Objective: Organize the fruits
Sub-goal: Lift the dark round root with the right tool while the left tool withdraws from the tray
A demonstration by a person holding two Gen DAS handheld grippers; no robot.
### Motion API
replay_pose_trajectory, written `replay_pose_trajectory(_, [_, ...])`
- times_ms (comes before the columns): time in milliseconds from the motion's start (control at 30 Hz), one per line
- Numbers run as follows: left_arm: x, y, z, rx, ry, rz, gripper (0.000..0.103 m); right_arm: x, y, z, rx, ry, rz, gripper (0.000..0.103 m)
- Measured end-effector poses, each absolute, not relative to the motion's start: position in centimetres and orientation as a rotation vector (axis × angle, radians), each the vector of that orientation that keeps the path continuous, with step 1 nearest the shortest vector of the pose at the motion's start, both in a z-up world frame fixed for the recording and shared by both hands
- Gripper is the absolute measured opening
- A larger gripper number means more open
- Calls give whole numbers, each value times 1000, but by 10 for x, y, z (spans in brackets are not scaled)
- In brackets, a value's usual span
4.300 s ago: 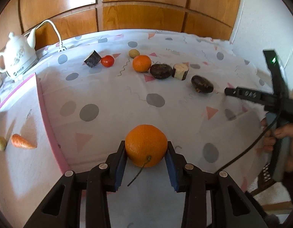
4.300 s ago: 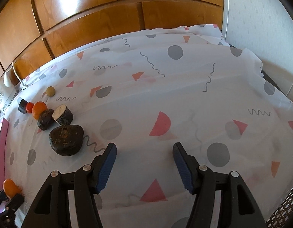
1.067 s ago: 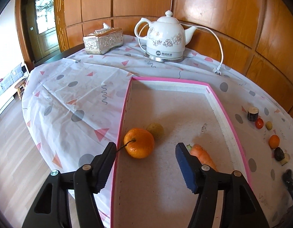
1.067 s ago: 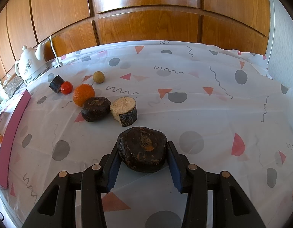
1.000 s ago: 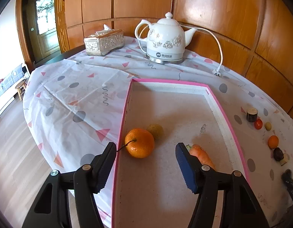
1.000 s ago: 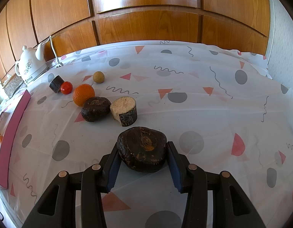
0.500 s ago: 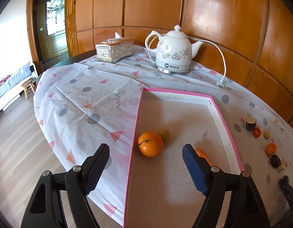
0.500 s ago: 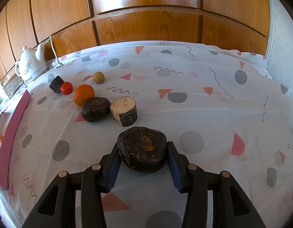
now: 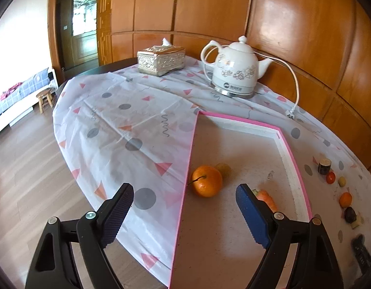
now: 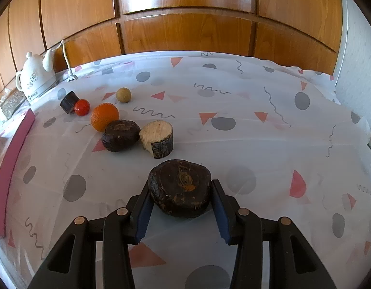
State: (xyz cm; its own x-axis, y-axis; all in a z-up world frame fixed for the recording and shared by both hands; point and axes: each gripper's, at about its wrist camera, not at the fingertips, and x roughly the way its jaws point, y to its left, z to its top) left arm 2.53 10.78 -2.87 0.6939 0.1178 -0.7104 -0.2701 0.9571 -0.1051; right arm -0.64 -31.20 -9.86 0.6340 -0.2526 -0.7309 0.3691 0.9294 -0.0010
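**Fruit on the Spotty Cloth**

Here, a round table under a white cloth with grey dots and pink triangles. All around, shiny brown wood wall panels. Off to the left, a wood floor, a small stool and a door with glass.

Left black gripper with blue pads: wide open, holding nothing, up above the near edge of the pink-rimmed flat tray. Inside the tray, a round orange with a thin stem, just beside a small yellow-green fruit and near a carrot. Behind the tray, a white flowery kettle with its cord, and a shiny silver tissue box.

Right black gripper: clamped on a big dark brown lumpy fruit. Further out on the cloth, in a loose row: a pale cut stump with dark bark, another dark fruit, a second orange, a red tomato, a dark block and a small tan ball.
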Motion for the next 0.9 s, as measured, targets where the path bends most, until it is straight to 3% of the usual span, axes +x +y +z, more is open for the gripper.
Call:
replay_pose_trajectory(600, [24,110,-34,-215,790,221,87,-9,-312,-96,228,807,-442,45])
replay_pose_trajectory(900, [24,109,-35,-219,791,221,89,-9,-307,-96,215,810,-424,63])
